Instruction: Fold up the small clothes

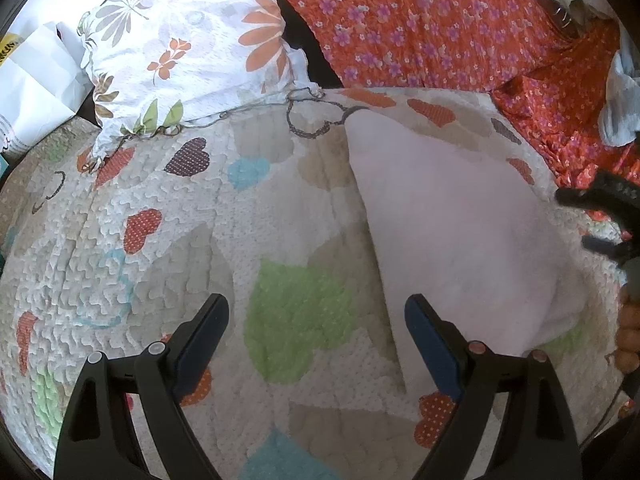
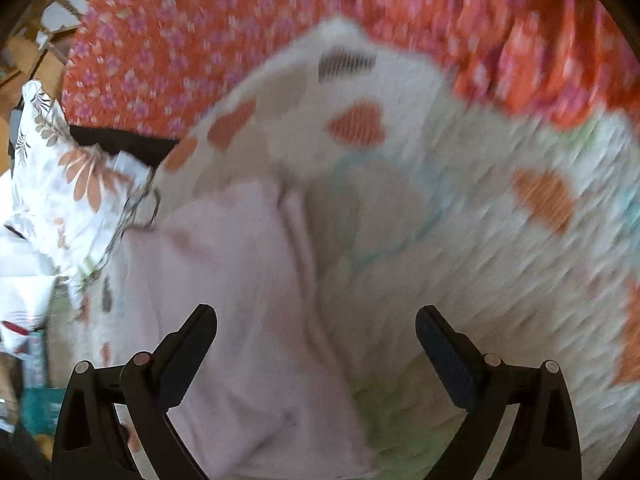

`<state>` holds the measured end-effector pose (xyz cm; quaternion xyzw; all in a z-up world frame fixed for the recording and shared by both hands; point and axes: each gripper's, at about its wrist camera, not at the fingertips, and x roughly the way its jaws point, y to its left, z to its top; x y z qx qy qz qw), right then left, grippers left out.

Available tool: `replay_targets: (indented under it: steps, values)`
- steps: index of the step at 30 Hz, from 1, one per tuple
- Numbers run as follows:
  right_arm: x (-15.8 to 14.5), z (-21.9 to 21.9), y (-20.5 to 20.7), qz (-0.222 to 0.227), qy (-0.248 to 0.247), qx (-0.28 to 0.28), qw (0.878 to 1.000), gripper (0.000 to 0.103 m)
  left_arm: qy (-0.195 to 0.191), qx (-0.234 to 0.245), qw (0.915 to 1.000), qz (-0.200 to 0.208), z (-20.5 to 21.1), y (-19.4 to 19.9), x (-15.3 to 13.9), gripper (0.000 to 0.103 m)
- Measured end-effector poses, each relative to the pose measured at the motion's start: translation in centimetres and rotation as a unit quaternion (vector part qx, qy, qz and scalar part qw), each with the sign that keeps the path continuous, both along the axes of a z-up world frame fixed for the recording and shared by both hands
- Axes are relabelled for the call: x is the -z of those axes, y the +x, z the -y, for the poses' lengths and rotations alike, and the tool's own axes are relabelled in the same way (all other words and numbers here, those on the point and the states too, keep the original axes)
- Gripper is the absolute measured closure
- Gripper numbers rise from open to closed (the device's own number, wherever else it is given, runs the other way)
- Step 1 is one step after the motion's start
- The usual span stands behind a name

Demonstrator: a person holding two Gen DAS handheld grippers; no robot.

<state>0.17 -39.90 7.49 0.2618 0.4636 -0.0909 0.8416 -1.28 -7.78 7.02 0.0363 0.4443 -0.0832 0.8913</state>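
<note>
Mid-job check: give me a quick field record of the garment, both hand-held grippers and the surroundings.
garment: pale pink cloth, lying on the heart-print quilt, held by neither gripper
left hand-held gripper: open, over the quilt at the cloth's left edge
right hand-held gripper: open, above the cloth; its view is motion-blurred
behind quilt: floral pillow, orange flowered fabric
fold state: cannot tell

My right tool [image 2: 316,344] hangs with its jaws spread wide and nothing between them, above a pale pink garment [image 2: 240,300] that lies folded on the heart-print quilt [image 2: 460,240]. The picture is smeared with blur. Beyond the quilt lies an orange cloth with purple flowers [image 2: 200,32]. At my left sits a white floral pillow [image 2: 68,184], touching the garment's far corner.
</note>
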Motion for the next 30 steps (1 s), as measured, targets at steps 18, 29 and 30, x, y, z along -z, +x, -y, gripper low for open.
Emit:
replay_targets:
  steps: [18, 29, 30]
  values:
    - [0.3, -1.7, -2.4, -0.015, 0.055, -0.155, 0.986, 0.048, -0.099, 0.034, 0.9937, -0.04, 0.6, 1.3, 1.0, 0.014]
    - [2.5, -1.7, -4.5, -0.041, 0.041, -0.181, 0.982, 0.09, -0.089, 0.066, 0.9924, -0.054, 2.6, 1.0, 1.6, 0.014]
    - [1.7, -1.7, -5.0, -0.027, 0.049, -0.184, 0.981, 0.091, -0.096, 0.053, 0.9925, -0.053, 2.0, 1.2, 1.4, 0.014]
